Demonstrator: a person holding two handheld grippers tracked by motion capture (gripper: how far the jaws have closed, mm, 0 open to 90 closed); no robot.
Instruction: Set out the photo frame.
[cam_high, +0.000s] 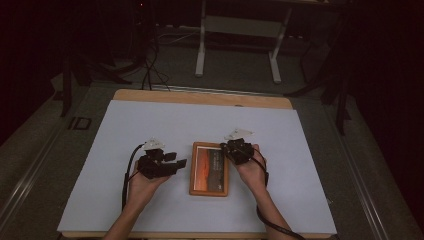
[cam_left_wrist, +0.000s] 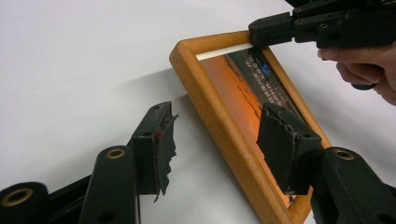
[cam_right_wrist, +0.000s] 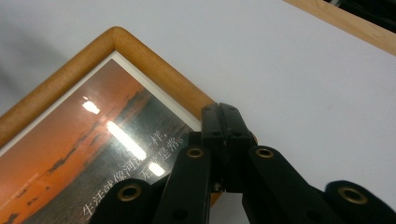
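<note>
**A:** Starting at our left gripper (cam_left_wrist: 212, 144): its jaws stand apart with one long side of the wooden picture frame (cam_left_wrist: 219, 126) running between them. One pad sits over the white mat, the other over the glass, and as far as we can see neither one is pressing on the wood.

**B:** And our right gripper (cam_right_wrist: 227, 121) has its jaws closed flat against each other, nothing between them. The tips rest down at the frame's far right edge, right on the wood by the look of it.

**A:** In the high view the frame (cam_high: 209, 168) lies flat on the white mat (cam_high: 150, 125), a bit nearer to us than the middle, long sides running near to far. Orange sunset print with white lettering inside.

**B:** Left gripper (cam_high: 175, 164) sits just left of it, right gripper (cam_high: 231, 150) at its far right corner. Wooden table (cam_high: 200, 96) edge peeks out beyond the mat.
</note>
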